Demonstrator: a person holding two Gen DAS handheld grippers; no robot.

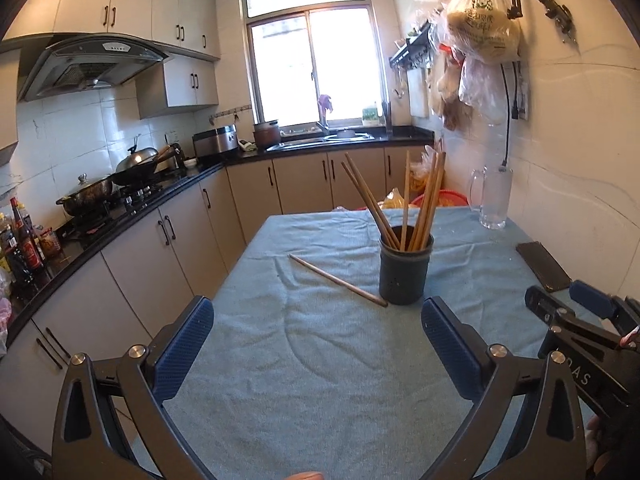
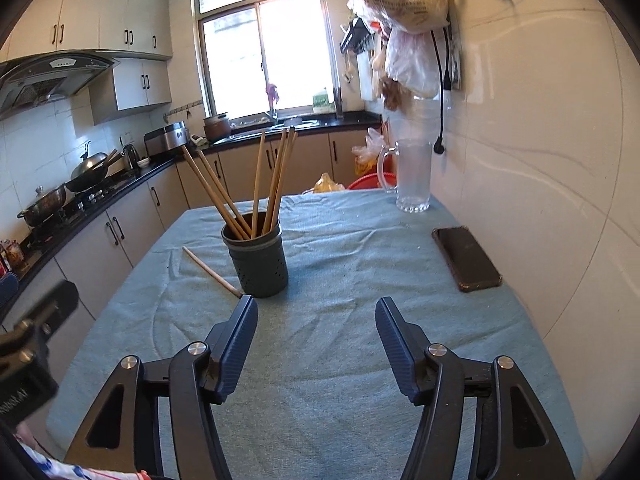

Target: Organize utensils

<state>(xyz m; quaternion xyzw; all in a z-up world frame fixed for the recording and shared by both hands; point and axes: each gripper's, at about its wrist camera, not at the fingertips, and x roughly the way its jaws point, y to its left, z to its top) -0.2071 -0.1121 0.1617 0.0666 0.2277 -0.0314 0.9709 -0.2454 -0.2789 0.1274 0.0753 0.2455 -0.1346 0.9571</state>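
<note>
Loose chopstick touching holder

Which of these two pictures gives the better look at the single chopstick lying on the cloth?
The left wrist view: the loose chopstick shows end to end on the blue cloth, beside the dark holder. In the right wrist view its near end disappears behind the holder.

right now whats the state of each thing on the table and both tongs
left tongs: open, empty, above the cloth
right tongs: open, empty, above the cloth
holder: upright, chopsticks standing in it
chopsticks in holder: leaning against the rim
loose chopstick: flat on the cloth, near end by the holder's base
glass mug: upright, looks empty
phone: flat, screen dark
tablecloth: spread out, wrinkled
</note>
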